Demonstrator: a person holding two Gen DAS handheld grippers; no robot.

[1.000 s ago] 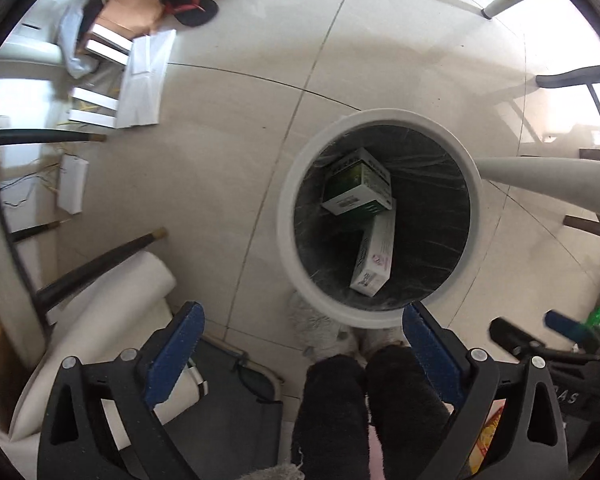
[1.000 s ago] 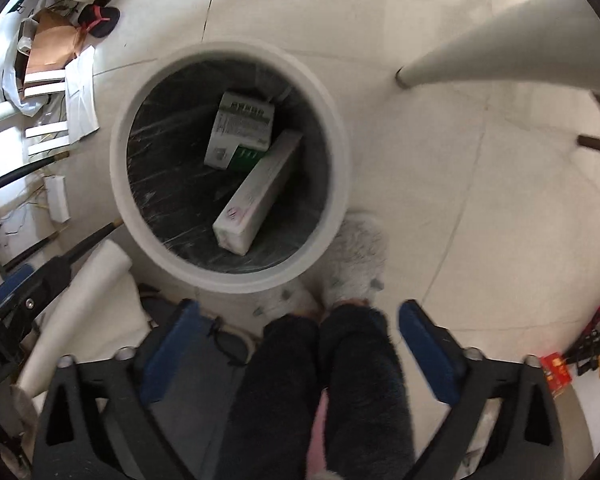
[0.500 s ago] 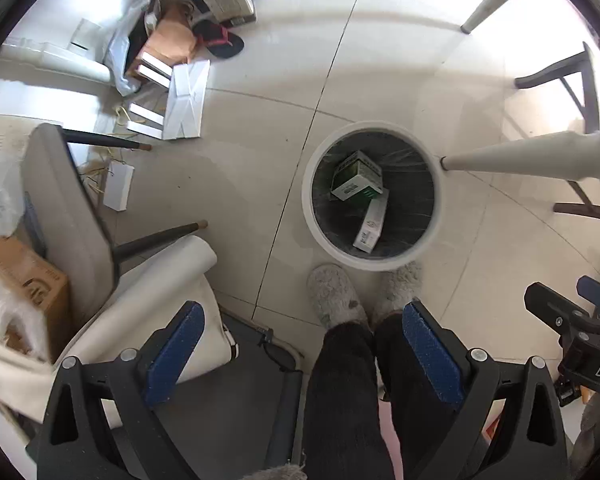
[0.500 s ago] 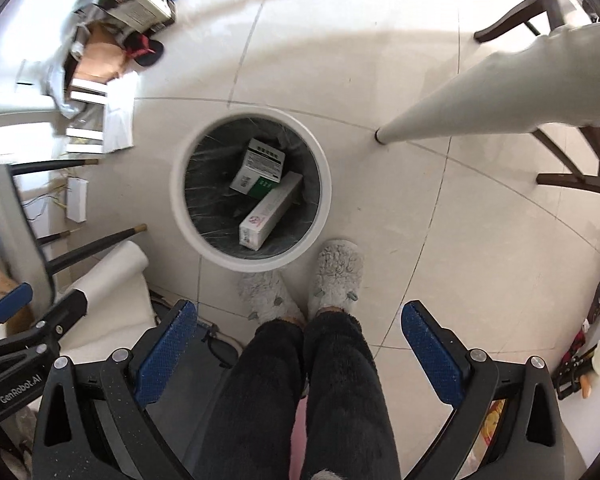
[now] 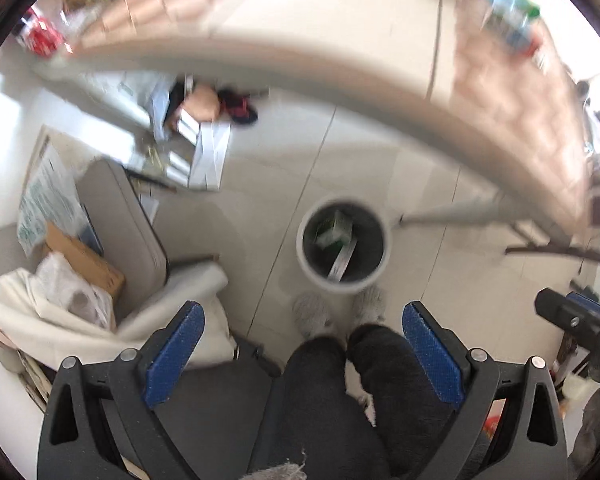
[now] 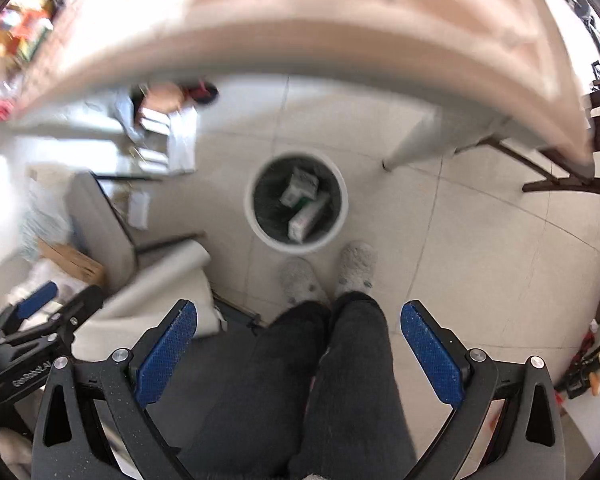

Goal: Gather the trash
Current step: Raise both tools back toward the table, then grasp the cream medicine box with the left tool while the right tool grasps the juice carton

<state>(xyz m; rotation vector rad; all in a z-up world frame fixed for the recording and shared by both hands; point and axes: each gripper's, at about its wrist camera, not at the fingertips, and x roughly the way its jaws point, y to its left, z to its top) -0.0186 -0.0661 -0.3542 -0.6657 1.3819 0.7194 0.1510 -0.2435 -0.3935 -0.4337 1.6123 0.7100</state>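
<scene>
White bin sits mid-frame on the floor, two boxes inside. Both the left gripper and right gripper are spread, holding nothing. Next, scan the blurred table along the top for remaining trash, moving slowly.

Blk grippers, blue pads, silver screws.

Right gripper jaws wide apart, empty; white bin on floor holds two boxes.
</scene>
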